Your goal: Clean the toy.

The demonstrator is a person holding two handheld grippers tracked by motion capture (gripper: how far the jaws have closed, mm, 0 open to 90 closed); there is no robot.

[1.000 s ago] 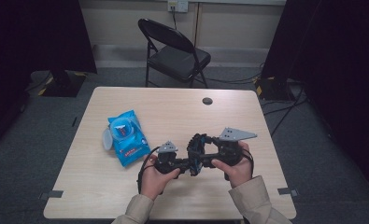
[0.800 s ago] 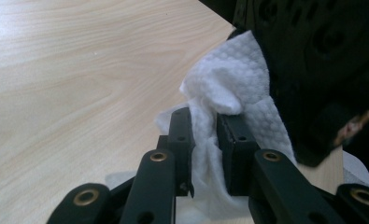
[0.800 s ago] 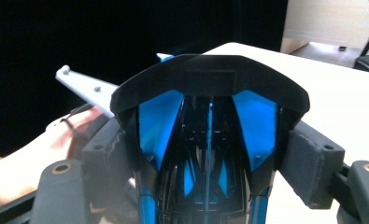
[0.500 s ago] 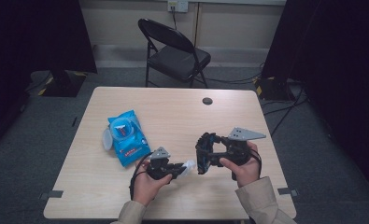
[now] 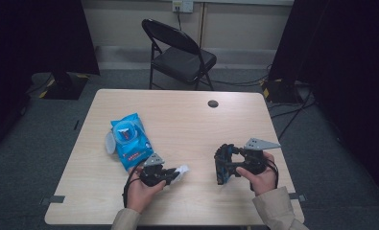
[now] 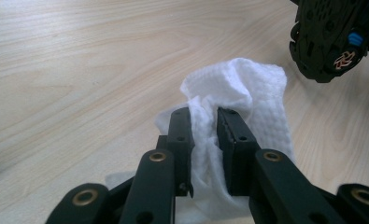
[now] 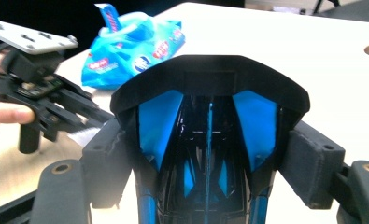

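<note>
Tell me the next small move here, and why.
Probably bring the wipe over to the black and blue object and start rubbing it. The left tongs are clamped on the wipe just above the table, the right tongs grip the object, and a gap separates them.

The left gripper (image 5: 170,175) and right gripper (image 5: 221,164), close together a second ago, now sit well apart. The left one carries the white wipe (image 5: 181,169) leftward, away from the black-and-blue object (image 5: 224,158) clamped in the right.
</note>
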